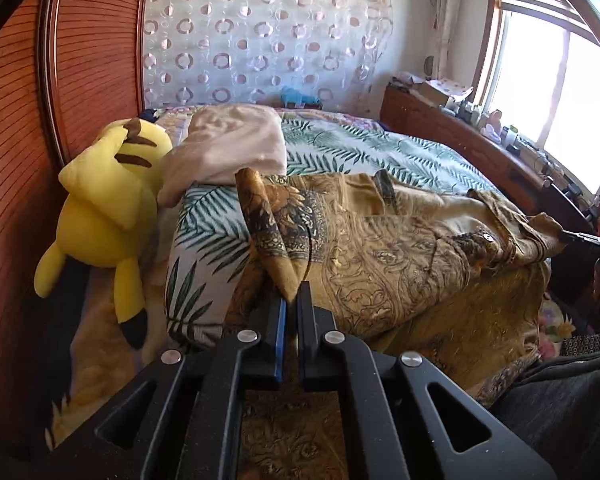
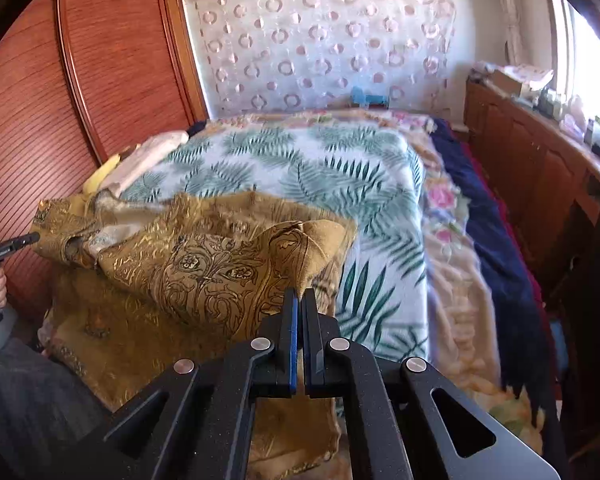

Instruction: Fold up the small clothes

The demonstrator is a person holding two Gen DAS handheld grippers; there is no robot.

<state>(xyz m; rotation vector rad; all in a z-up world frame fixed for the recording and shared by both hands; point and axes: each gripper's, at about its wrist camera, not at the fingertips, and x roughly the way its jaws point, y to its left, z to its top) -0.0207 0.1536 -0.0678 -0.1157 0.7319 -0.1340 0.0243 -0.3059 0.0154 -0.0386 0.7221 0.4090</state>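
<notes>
Sunlit bedroom: on the bed's fern-print blanket (image 2: 300, 168) near its edge lies the mustard paisley garment (image 1: 380, 264), one fold apparently under way, the rest still spread. Left tool (image 1: 292, 300) and right tool (image 2: 300, 296) each pinch a raised corner, jaws closed on cloth. Yellow plush toy (image 1: 108, 208) lies beside.

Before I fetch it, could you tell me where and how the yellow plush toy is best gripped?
Take the yellow plush toy by its lower leg, coming from the near side. It lies against the wooden headboard, and that leg sticks out free, narrow enough to pinch.
</notes>
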